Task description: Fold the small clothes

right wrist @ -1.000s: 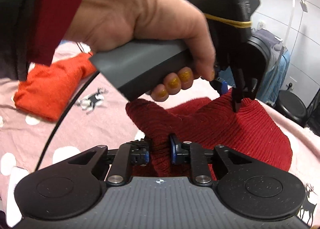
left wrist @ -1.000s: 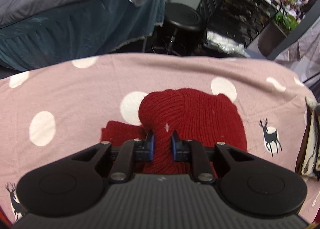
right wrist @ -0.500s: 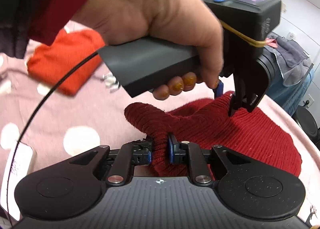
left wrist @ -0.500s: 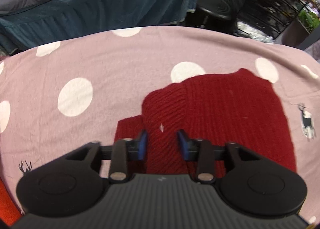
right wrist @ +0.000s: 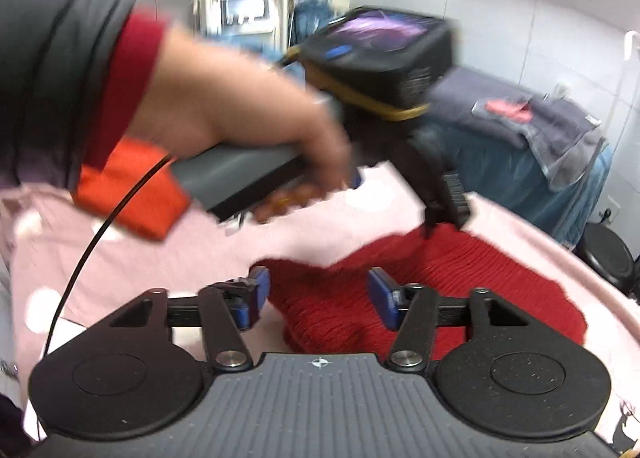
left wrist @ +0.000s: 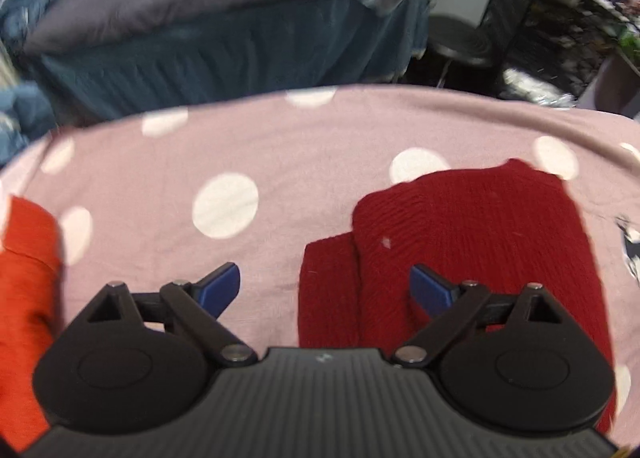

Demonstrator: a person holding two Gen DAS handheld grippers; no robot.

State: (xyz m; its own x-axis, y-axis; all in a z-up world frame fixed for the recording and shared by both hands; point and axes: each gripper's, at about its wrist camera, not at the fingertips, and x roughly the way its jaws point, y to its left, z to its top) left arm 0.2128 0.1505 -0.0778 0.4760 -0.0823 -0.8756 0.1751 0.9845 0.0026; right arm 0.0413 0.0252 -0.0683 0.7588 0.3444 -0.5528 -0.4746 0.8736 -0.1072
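A dark red knitted garment (left wrist: 472, 242) lies folded on the pink spotted cloth (left wrist: 280, 153); it also shows in the right wrist view (right wrist: 440, 290). My left gripper (left wrist: 326, 290) is wide open and empty, its right finger over the garment's left part, its left finger over bare cloth. My right gripper (right wrist: 318, 294) is open and empty, its jaws either side of the garment's near corner. The left gripper and the hand holding it (right wrist: 248, 113) hover over the garment's far edge in the right wrist view.
A folded orange garment (left wrist: 24, 298) lies at the left, also seen in the right wrist view (right wrist: 132, 193). Beyond the table's far edge stand a bed with dark blue covers (left wrist: 224, 41), a black stool (left wrist: 460, 45) and a shelf rack (left wrist: 568, 17).
Both grippers have opened and let go of the red garment, which now lies flat. The left gripper has drawn back and shifted left; the orange garment has come into its view.
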